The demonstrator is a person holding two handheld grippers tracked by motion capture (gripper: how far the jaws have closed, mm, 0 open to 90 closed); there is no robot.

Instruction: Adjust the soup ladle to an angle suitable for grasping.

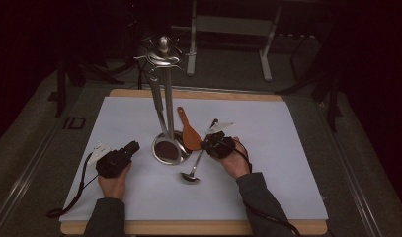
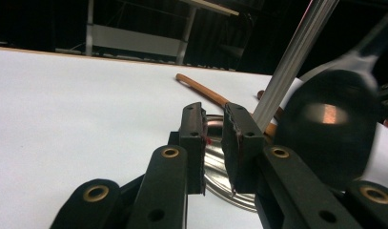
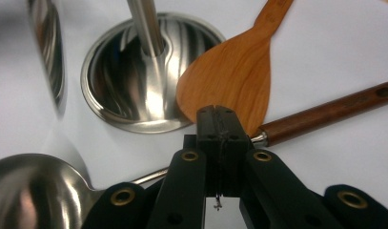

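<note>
Dark room, dim frames beyond the table [image 1: 307, 123], which is covered by a white sheet; the metal utensil stand [image 1: 165, 98] rises mid-table, a spoon hanging from it blurred in the left gripper view. The right gripper [image 1: 212, 142] has its jaws pressed together over the ladle [image 1: 192, 174], whose shaft passes under them, so whether they pinch it is hidden; its wooden handle end lies past the wooden spatula [image 1: 190, 134] leaning at the stand's dish. The left gripper [image 1: 133, 146] rests left of the dish, jaws partly spread around nothing.

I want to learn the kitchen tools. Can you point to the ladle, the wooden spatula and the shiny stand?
ladle [image 1: 190, 177], high view, its bowl
wooden spatula [image 3: 229, 76], right gripper view, its blade
shiny stand [image 1: 168, 84], high view, its upright pole
</note>
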